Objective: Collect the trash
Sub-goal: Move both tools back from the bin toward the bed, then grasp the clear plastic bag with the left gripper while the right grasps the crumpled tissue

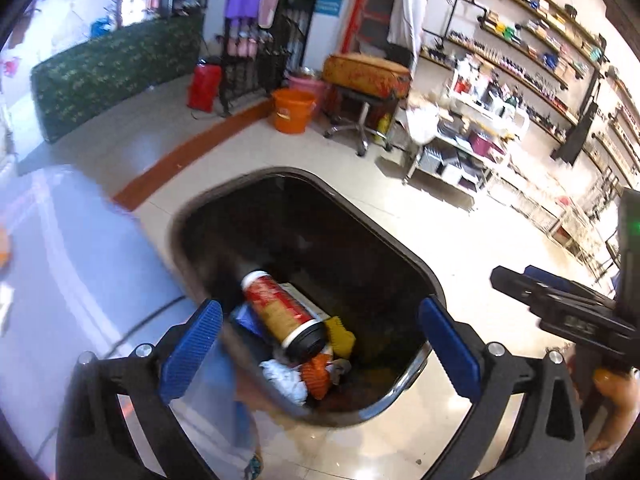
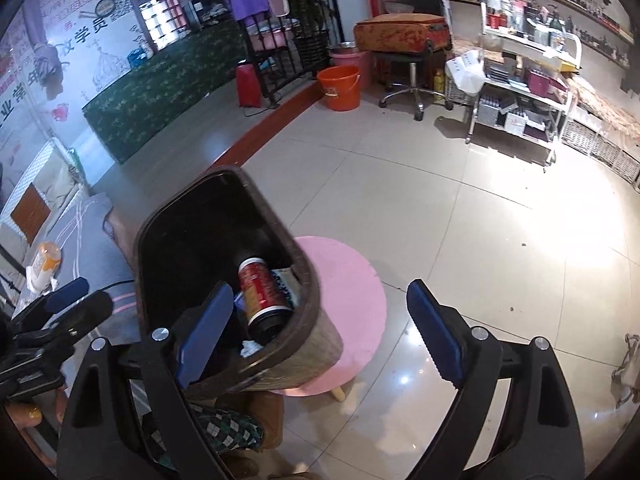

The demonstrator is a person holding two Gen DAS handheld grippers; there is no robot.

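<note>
Both your left gripper [image 1: 318, 354] and right gripper [image 2: 320, 332] gape empty; below them, the red-and-gold cylindrical can [image 1: 282, 312] in the dark oval bin [image 1: 400, 248] looks light, rigid, slick: grip mid-body.

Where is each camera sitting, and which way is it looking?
Left wrist: sits on the left gripper, looking down into the trash bin; its open blue fingers show, plus the right gripper at the right edge.
Right wrist: sits on the right gripper, looking down past the bin at the pink stool; open fingers show.
Both share: the red can, orange bucket.
</note>
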